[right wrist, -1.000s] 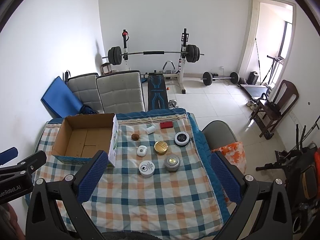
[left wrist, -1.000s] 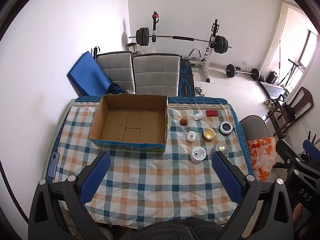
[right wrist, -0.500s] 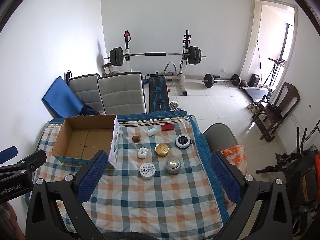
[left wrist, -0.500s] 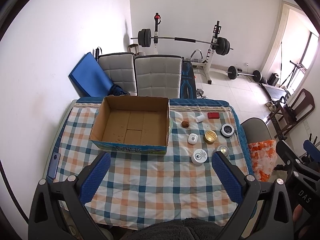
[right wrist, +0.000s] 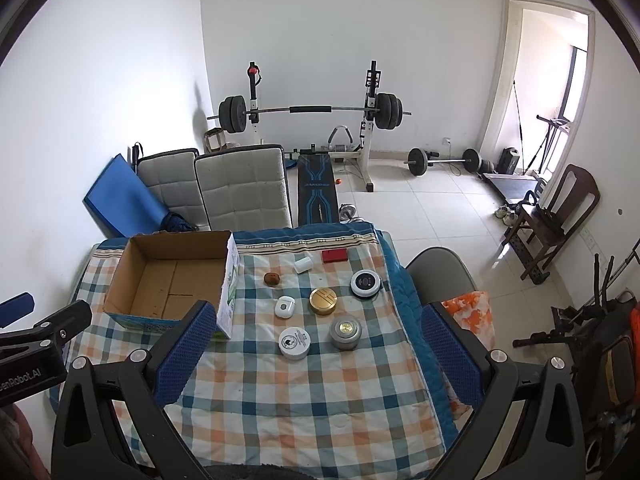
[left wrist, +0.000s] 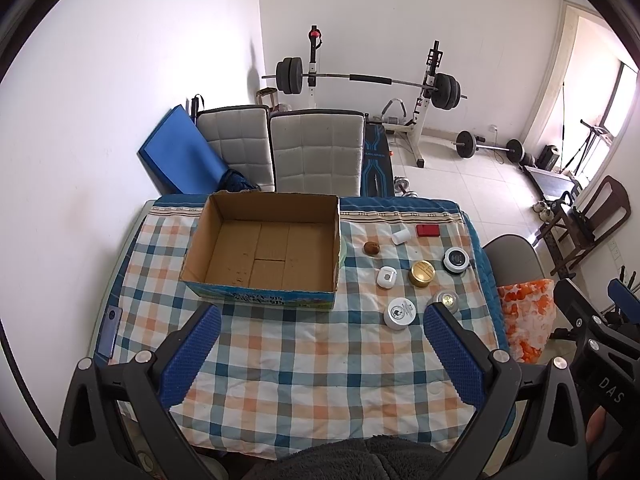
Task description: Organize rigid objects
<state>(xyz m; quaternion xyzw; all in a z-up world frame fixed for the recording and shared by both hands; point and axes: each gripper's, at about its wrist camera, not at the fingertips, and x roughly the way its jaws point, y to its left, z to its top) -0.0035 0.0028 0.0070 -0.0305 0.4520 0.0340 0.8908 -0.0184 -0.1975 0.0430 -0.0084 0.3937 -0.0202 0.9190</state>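
Box: open cardboard box point(left wrist: 264, 248), mouth up, nothing inside; sits at centre-left of the left wrist view, on the checked tablecloth point(left wrist: 320, 360). Long axis runs left-right across the frame.
Small items: cluster right of the box, apart from it and from each other.
Far row: brown round lump point(left wrist: 371, 247), white cap point(left wrist: 401, 236) lying on its side, red flat block point(left wrist: 427, 230).
Middle row: white earbud case point(left wrist: 386, 277), gold round tin point(left wrist: 421, 273), black-and-white round tin point(left wrist: 455, 259).
Near row: white round jar point(left wrist: 399, 313), silver round tin point(right wrist: 345, 333).
Left gripper point(left wrist: 320, 354): jaws spread wide, nothing between them; above the near table edge.
Right gripper point(right wrist: 314, 350): jaws spread wide, empty; lower centre of its frame.
Surroundings: two grey chairs point(left wrist: 316, 152) behind the table; barbell rack point(left wrist: 368, 80) by the far wall.
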